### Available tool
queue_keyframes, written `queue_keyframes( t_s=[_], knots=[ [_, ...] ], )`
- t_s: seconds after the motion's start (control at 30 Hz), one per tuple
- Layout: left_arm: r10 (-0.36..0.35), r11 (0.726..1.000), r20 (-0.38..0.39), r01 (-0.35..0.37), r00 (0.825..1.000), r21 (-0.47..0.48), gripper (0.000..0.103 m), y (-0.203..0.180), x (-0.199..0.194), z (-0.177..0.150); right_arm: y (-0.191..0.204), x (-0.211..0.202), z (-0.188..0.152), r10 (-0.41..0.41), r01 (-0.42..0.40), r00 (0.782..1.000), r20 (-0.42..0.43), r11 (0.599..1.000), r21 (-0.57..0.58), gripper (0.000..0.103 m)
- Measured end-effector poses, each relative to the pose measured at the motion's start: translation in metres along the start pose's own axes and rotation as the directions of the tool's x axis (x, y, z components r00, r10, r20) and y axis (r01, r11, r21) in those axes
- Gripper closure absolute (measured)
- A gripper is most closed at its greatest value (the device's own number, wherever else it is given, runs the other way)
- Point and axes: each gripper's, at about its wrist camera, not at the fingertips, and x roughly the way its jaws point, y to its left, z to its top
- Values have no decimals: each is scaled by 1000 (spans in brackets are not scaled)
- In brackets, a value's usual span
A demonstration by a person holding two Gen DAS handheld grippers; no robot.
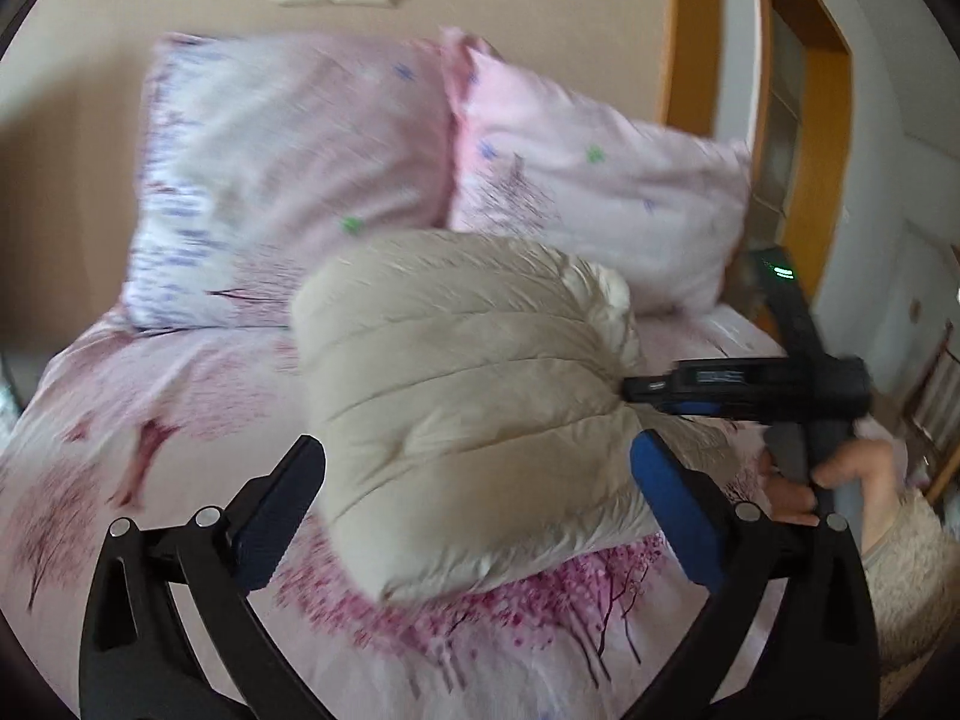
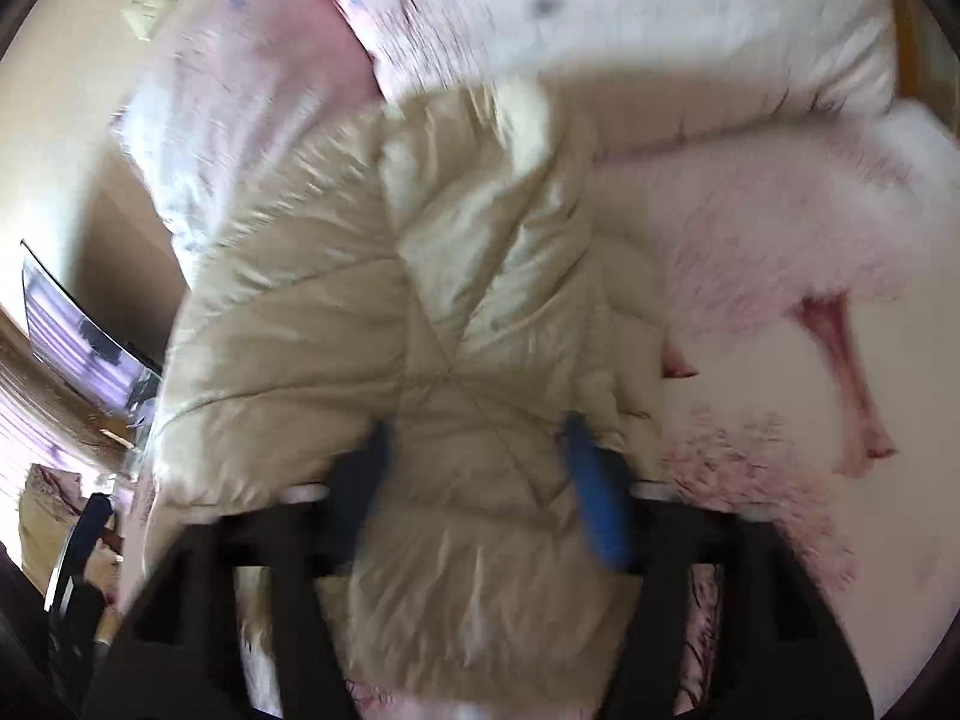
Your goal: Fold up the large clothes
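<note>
A folded beige quilted puffer jacket (image 1: 474, 396) lies as a thick bundle on the pink bed cover, just in front of the pillows. My left gripper (image 1: 474, 474) stands wide open at the bundle's near side, its fingers to either side and clear of the fabric. In the left wrist view my right gripper (image 1: 651, 396) reaches in from the right, its tips at the jacket's right edge, held by a hand (image 1: 840, 474). In the blurred right wrist view the jacket (image 2: 420, 312) fills the middle, and the right gripper (image 2: 480, 456) has its fingers spread with quilted fabric between them, not pinched.
Two pink floral pillows (image 1: 288, 174) (image 1: 588, 180) lean on the wall behind the jacket. The bed cover (image 1: 150, 432) with a tree print spreads all around. A wooden door frame (image 1: 828, 120) and a chair (image 1: 936, 408) stand to the right of the bed.
</note>
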Motion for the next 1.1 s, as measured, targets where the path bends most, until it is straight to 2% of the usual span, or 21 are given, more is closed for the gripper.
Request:
queue_keyframes(
  t_s=[0.03, 0.1, 0.2, 0.3, 0.33, 0.5, 0.67, 0.93, 1.1],
  knots=[
    [20, 1000, -3, -20, 1000, -9, 1, 1, -4, -2, 5, -12, -5, -26, 28, 999, 44, 999, -30, 17],
    [69, 997, -29, -70, 997, -23, 1, 4, -11, -6, 19, -37, -18, -59, 71, 991, 117, 992, -104, 12],
    [152, 987, -91, -155, 984, -33, 1, 7, -14, -14, 31, -60, -35, -60, 83, 987, 151, 985, -152, 7],
    [251, 964, -206, -264, 946, -40, 1, 10, -11, -24, 33, -77, -47, -72, 101, 983, 169, 981, -167, 5],
    [263, 960, -221, -278, 939, -40, 1, 10, -11, -28, 34, -79, -51, -78, 108, 982, 171, 979, -172, 4],
    [247, 961, -278, -272, 928, -54, 1, 13, -10, -43, 33, -83, -78, -117, 141, 984, 131, 972, -190, 4],
    [274, 955, -349, -297, 896, -15, 1, 7, -3, -52, 38, -74, -102, -192, 202, 979, 64, 951, -235, 4],
    [284, 953, -409, -302, 867, 23, 1, 1, 6, -56, 46, -65, -113, -223, 219, 975, 15, 935, -279, 4],
    [288, 951, -423, -308, 859, 23, 1, 3, 7, -56, 43, -58, -116, -262, 249, 965, -7, 927, -282, 4]
  ],
)
